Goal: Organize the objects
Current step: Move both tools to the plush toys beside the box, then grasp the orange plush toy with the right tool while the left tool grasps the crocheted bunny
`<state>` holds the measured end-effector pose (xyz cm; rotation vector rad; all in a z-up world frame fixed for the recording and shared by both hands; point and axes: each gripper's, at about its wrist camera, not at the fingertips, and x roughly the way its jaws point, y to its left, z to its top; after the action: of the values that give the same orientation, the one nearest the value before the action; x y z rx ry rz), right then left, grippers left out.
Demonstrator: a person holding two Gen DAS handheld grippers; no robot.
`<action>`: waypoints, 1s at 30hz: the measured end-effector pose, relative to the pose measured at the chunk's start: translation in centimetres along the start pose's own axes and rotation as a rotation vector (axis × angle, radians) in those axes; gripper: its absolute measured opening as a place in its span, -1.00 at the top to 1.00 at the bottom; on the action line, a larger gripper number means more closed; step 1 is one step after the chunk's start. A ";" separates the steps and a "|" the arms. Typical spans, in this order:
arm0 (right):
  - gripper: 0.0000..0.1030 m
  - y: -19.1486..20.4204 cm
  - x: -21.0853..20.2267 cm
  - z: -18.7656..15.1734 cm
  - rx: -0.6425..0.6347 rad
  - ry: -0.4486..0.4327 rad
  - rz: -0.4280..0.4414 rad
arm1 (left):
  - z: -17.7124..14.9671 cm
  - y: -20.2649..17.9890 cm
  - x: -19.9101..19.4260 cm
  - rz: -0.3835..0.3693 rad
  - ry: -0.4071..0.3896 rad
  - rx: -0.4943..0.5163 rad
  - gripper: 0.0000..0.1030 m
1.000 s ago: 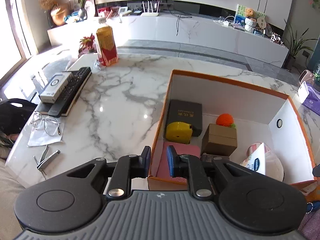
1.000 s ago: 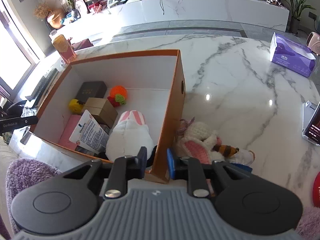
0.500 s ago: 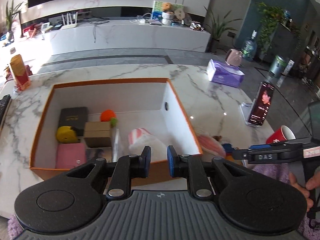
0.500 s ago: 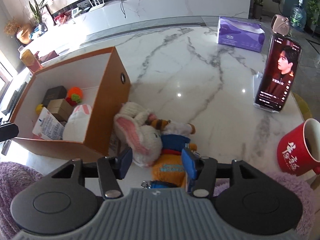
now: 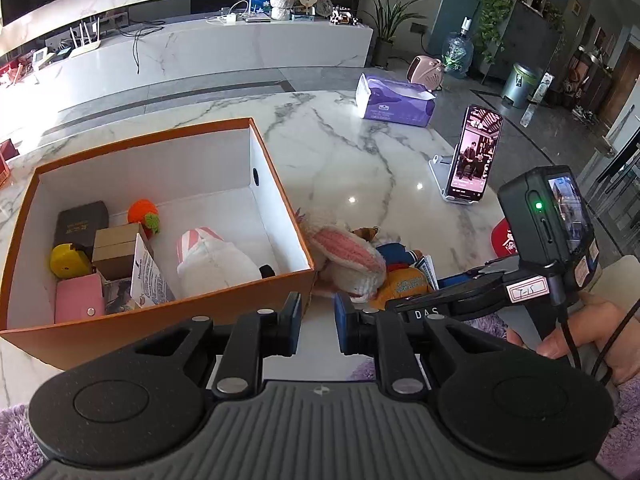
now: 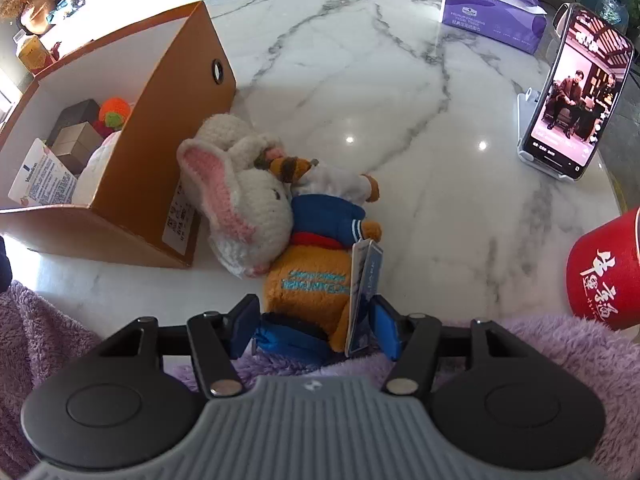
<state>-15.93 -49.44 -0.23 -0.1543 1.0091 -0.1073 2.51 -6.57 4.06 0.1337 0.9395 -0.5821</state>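
An orange cardboard box (image 5: 140, 138) stands on the marble table and holds several small items, among them a white plush (image 5: 216, 264). Against its right wall lie a white knitted rabbit (image 6: 248, 204) and an orange plush in a blue top (image 6: 308, 284). My right gripper (image 6: 314, 326) is open, its jaws either side of the orange plush's lower end and its paper tag. My left gripper (image 5: 318, 326) hovers by the box's front right corner, nearly closed with a narrow empty gap. The rabbit (image 5: 348, 256) and a hand on the right gripper also show in the left wrist view.
A phone on a stand (image 6: 572, 96) plays at the right, a red mug (image 6: 604, 268) sits near the table's front edge, and a purple tissue box (image 6: 492, 16) lies at the back. Purple fluffy fabric (image 6: 40, 332) runs along the near edge.
My right gripper opened, moved right and dropped from the box's corner to the orange plush. My left gripper swung right along the box front to its right corner, still nearly closed.
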 end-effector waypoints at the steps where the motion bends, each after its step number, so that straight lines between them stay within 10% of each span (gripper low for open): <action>1: -0.21 -0.1 0.2 0.1 0.003 0.003 0.004 | 0.0 -0.1 0.1 -0.002 0.002 0.002 0.61; 18: -0.13 -0.2 1.8 0.7 -0.063 0.028 0.027 | 1.4 -1.8 1.9 -0.051 0.037 0.024 0.37; 30: -0.09 -1.9 0.6 3.0 -0.305 -0.013 -0.164 | 5.5 -3.9 6.9 -0.062 0.147 -0.029 0.05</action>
<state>-13.12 -51.16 1.14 -0.5159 0.9948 -0.1015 7.55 -14.60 2.37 0.1229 1.0978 -0.6216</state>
